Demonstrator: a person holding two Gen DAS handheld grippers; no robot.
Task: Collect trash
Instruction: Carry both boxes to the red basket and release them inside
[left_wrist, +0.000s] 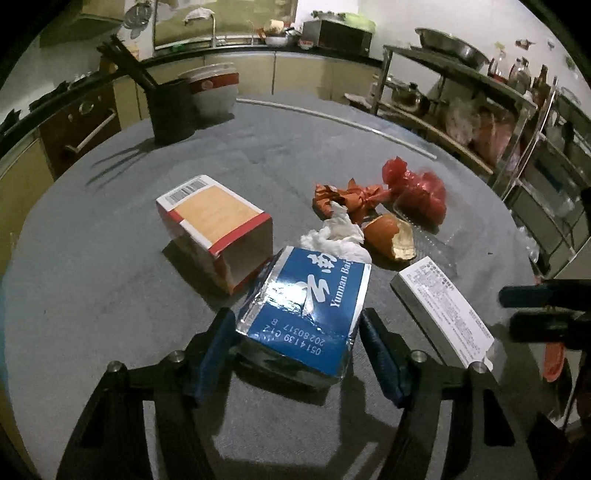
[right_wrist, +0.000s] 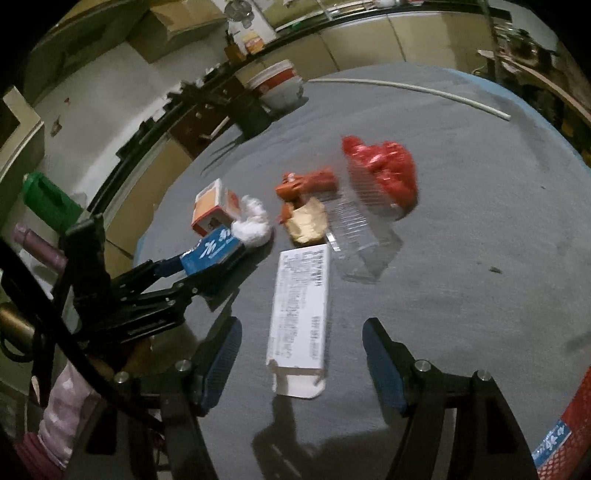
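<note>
I am working over a round table (left_wrist: 110, 295) covered in grey cloth. At its far edge stand a white tub with a red band (left_wrist: 214, 88) and, just beside it, a dark pot holding sticks (left_wrist: 171, 110).

Nearer me, an open carton (left_wrist: 214, 221) in red, white and orange lies on its side, its mouth facing me.

A long white box (right_wrist: 299, 310) with small print lies flat between the fingers of my right gripper (right_wrist: 301, 325). The jaws are spread wide, with a clear gap on each side of the box, so nothing is gripped.

My left gripper (left_wrist: 295, 317) is pinching a blue foil packet (left_wrist: 306, 295); both pads press on its edges near my end, just beside the carton.

Beyond the packet the rest of the trash sits close together. A red plastic bag (left_wrist: 417, 192) rests on a clear plastic tray (right_wrist: 362, 240). An orange wrapper (left_wrist: 347, 199) lies to its left, with a crumpled white tissue (left_wrist: 336, 236) touching the packet's far end and a piece of orange peel (left_wrist: 391, 236) just beside the tissue.
</note>
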